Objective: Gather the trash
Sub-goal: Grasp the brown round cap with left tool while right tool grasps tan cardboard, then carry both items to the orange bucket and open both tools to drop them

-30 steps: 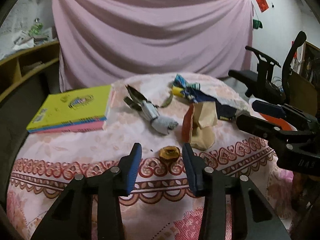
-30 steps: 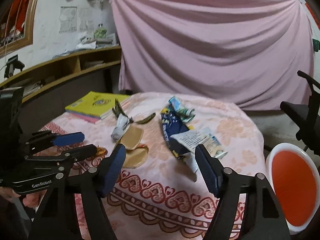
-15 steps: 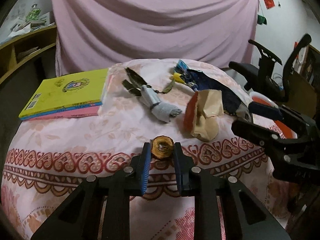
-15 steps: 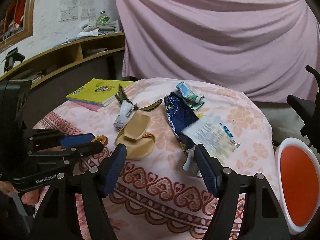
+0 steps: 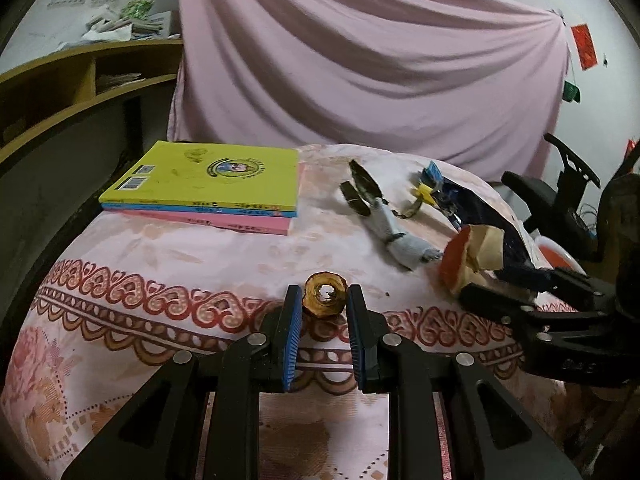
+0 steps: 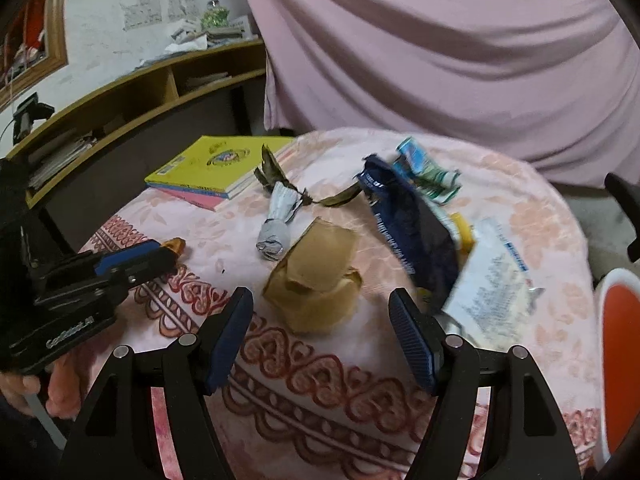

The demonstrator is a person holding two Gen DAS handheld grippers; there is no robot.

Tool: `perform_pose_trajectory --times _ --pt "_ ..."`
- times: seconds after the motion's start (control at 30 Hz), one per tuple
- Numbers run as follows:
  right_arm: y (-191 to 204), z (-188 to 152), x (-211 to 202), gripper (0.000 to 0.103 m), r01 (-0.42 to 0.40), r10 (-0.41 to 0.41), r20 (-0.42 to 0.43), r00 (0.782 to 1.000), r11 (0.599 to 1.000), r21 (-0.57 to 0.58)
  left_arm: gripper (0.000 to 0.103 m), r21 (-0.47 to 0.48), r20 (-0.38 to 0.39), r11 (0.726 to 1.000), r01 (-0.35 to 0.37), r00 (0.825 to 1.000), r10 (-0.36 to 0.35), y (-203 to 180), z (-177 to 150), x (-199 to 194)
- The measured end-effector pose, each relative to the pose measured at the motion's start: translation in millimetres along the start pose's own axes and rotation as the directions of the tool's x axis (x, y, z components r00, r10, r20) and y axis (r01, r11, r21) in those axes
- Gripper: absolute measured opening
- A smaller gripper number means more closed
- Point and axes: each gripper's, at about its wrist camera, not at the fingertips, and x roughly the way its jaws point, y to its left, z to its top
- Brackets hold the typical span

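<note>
Trash lay scattered over a round table under a pink patterned cloth point(image 5: 160, 248). In the left wrist view, the left gripper point(image 5: 325, 312) had just been closing, and its blue pads were clamped on a brown dried fruit ring point(image 5: 325, 294) at the table's near edge. Beyond lay a grey crumpled wrapper point(image 5: 394, 236), a tan paper bag point(image 5: 476, 254) and a dark blue packet point(image 5: 480, 216), with stacked books point(image 5: 208, 180) at the left.

The right wrist view showed what the first did not: the paper bag point(image 6: 316, 276) sat just ahead of the right gripper point(image 6: 322, 312), whose jaws stood wide apart, touching nothing. A white printed sheet point(image 6: 492, 284) lay right of the blue packet point(image 6: 412, 232). An orange bin point(image 6: 620, 364) with a white rim stood at the far right; its contents could not be made out. A pink curtain point(image 6: 440, 40) and wooden shelves point(image 6: 132, 92) stood behind.
</note>
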Motion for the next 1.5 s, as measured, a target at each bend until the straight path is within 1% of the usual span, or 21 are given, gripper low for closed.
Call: perform_pose_trajectory --times 0.1,0.2,0.23,0.27,0.33,0.43,0.5,0.57,0.63,0.73,0.83,0.87,0.93,1.03,1.07,1.1,1.2,1.27,1.3,1.4,1.5 --pt "2.2 4.1 12.7 0.070 0.030 -0.030 -0.038 0.999 1.000 0.004 0.019 -0.011 -0.001 1.000 0.001 1.000 -0.001 1.1 0.0 -0.8" --pt "5.2 6.2 18.4 0.069 0.050 -0.051 -0.054 0.997 0.999 -0.013 0.019 -0.003 0.012 1.000 -0.002 1.000 0.002 -0.5 0.1 -3.9" --pt "5.8 6.1 18.3 0.059 0.056 -0.057 -0.055 0.997 0.998 -0.019 0.019 -0.002 0.017 1.000 -0.001 1.000 0.001 -1.5 0.6 -4.9" --pt "6.7 5.8 17.4 0.053 0.060 -0.062 -0.053 0.997 0.998 -0.024 0.019 -0.001 0.024 1.000 0.001 1.000 -0.001 -2.2 0.9 -6.6" --pt "6.4 4.2 14.1 0.053 0.058 -0.058 -0.044 0.997 0.998 -0.020 0.019 0.003 0.040 1.000 0.005 0.999 -0.005 -4.9 1.3 -11.8" --pt "4.7 0.5 -0.3 0.053 0.037 -0.037 0.005 0.999 0.999 -0.002 0.019 0.018 0.075 1.000 0.010 0.997 -0.011 -10.6 2.8 -22.7" --pt "4.6 -2.9 -20.5 0.053 0.028 -0.028 0.075 0.997 1.000 0.001 0.019 0.031 0.102 0.999 0.017 0.995 -0.020 -15.2 5.0 -29.7" --pt "5.9 -7.8 -42.4 0.053 0.024 -0.023 0.150 0.988 1.000 -0.006 0.019 0.056 0.139 0.998 0.026 0.990 -0.033 -24.3 7.2 -38.6" --pt "4.3 -13.4 -64.7 0.053 0.034 -0.033 0.225 0.974 0.999 -0.001 0.019 0.083 0.175 0.996 0.030 0.983 -0.045 -34.8 10.7 -45.6" --pt "-6.1 -18.4 -101.8 0.053 0.071 -0.075 0.342 0.937 0.997 0.024 0.019 0.130 0.243 0.990 0.048 0.967 -0.079 -56.4 16.0 -56.7" --pt "-22.7 -21.7 -138.0 0.053 0.128 -0.141 0.437 0.888 0.990 0.061 0.019 0.182 0.308 0.981 0.069 0.943 -0.124 -84.2 22.7 -66.2" --pt "-30.4 -23.2 -152.0 0.053 0.153 -0.170 0.468 0.867 0.985 0.075 0.019 0.205 0.332 0.976 0.079 0.932 -0.145 -97.4 25.8 -68.7" --pt "-42.6 -25.2 -171.7 0.053 0.197 -0.218 0.507 0.834 0.976 0.095 0.019 0.240 0.366 0.967 0.091 0.914 -0.177 -117.5 31.3 -71.3" --pt "-68.4 -30.0 -204.1 0.053 0.279 -0.306 0.557 0.772 0.951 0.135 0.019 0.290 0.410 0.950 0.117 0.881 -0.234 -153.4 39.8 -74.2" --pt "-72.4 -29.7 -207.6 0.053 0.296 -0.325 0.563 0.760 0.944 0.145 0.019 0.306 0.418 0.943 0.130 0.872 -0.255 -165.7 42.4 -74.0" --pt "-81.1 -31.8 -215.1 0.053 0.320 -0.352 0.571 0.742 0.934 0.161 0.019 0.322 0.425 0.936 0.141 0.862 -0.276 -177.9 44.6 -73.4" --pt "-103.9 -37.0 -230.0 0.053 0.365 -0.415 0.573 0.707 0.908 0.208 0.019 0.376 0.429 0.911 0.169 0.840 -0.332 -217.3 49.2 -66.8" --pt "-122.1 -43.4 -237.5 0.053 0.392 -0.456 0.563 0.690 0.889 0.239 0.019 0.403 0.417 0.896 0.186 0.834 -0.361 -236.0 49.8 -60.2" --pt "-133.0 -46.7 -239.8 0.053 0.400 -0.475 0.552 0.685 0.879 0.260 0.019 0.421 0.406 0.886 0.196 0.833 -0.377 -249.4 49.9 -56.1" --pt "-152.0 -50.6 -236.9 0.054 0.417 -0.516 0.518 0.682 0.857 0.303 0.019 0.460 0.360 0.859 0.225 0.837 -0.412 -285.6 49.3 -41.7" --pt "-176.1 -58.8 -232.6 0.054 0.427 -0.545 0.478 0.689 0.838 0.341 0.019 0.478 0.306 0.842 0.251 0.851 -0.427 -311.7 49.3 -21.4"
